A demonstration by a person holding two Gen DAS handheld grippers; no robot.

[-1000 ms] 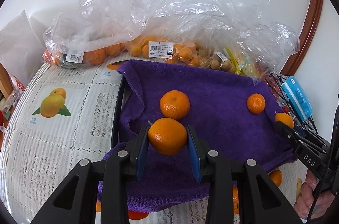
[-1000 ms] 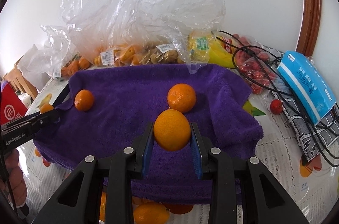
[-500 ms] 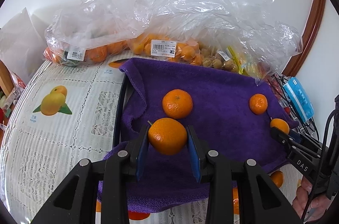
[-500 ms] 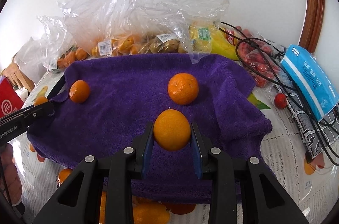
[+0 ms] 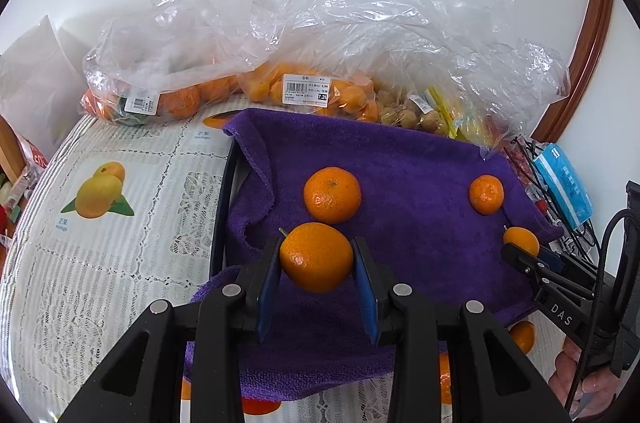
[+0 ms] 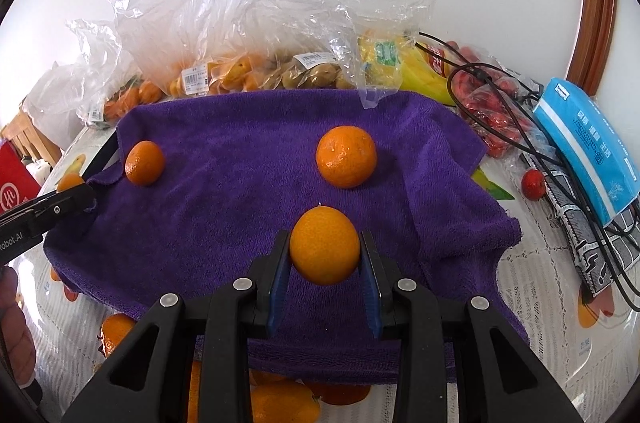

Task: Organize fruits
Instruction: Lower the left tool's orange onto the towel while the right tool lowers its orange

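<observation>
The table [image 5: 120, 263], under a fruit-print cloth, carried a purple towel [image 6: 248, 223], the landmark here, with clear bags of fruit [image 5: 320, 91] heaped along its far edge. Two mandarins lay on the towel, one [image 5: 332, 195] near its middle in the left view and one [image 6: 346, 157] near its middle in the right view. The left gripper [image 5: 316, 279] hung above the towel's near part, its fingers clamped on a mandarin [image 5: 316, 257]; the right gripper [image 6: 325, 275] likewise gripped its own mandarin [image 6: 325, 245]. The step in hand looked like placement; next, each fruit would need lowering onto bare towel and releasing.
</observation>
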